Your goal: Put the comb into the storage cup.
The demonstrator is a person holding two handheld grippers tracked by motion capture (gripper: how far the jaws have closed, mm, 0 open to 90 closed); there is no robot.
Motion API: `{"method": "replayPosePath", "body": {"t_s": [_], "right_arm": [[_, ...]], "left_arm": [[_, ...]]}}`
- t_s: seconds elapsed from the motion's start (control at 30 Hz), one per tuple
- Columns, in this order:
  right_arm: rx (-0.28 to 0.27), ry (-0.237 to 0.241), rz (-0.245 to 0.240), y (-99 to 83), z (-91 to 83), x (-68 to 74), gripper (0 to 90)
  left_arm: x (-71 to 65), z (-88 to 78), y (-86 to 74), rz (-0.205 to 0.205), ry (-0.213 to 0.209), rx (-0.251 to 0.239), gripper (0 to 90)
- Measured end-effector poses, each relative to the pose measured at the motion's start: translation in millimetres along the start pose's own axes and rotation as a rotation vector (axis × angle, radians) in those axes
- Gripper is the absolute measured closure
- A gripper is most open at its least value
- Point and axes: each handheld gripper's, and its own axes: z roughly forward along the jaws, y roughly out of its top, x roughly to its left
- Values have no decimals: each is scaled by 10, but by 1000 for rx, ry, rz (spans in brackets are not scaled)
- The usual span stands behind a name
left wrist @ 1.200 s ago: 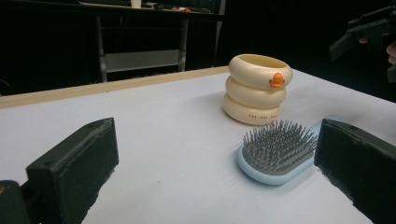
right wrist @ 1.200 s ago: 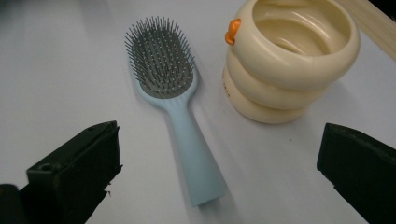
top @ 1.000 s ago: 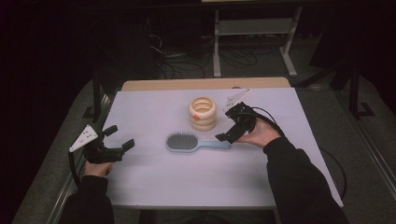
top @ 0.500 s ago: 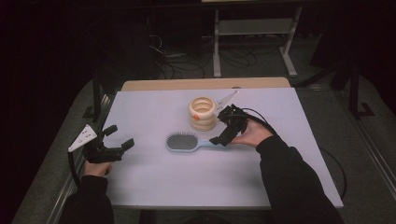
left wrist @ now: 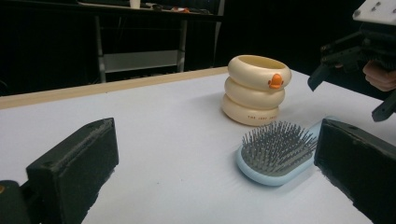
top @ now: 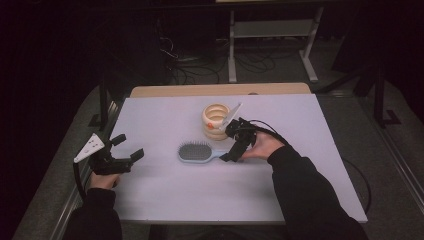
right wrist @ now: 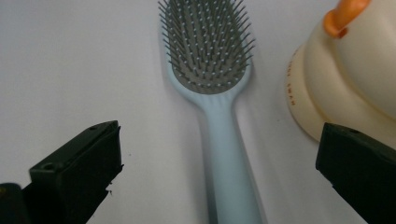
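My right gripper hangs wide open, holding nothing, its jaws straddling the pale blue hairbrush handle at table centre; the cream ringed cup stands just at its 1 o'clock; my left gripper, open and empty, sits at 9 o'clock.

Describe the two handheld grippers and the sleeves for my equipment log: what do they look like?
Both the left gripper and the right gripper are black, with two blocky, flat-faced jaws. Each carries a pale grey three-cornered plate with small holes and trails a black cable. The person wears long black sleeves.
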Motion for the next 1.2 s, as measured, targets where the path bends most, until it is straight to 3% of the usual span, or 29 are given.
{"method": "replayPosePath", "body": {"t_s": [0.27,0.4,0.77,1.2], "right_arm": [[50,1,-30,42,143,28,0],[67,7,-56,53,216,38,29],[111,41,-68,43,355,7,136],[102,31,-102,21,442,-38,291]], "left_arm": [[-3,2,-2,0,0,2,0],[1,-1,-1,1,0,2,0],[-1,5,-4,3,-1,7,0],[-2,6,-4,3,-1,8,0]]}}
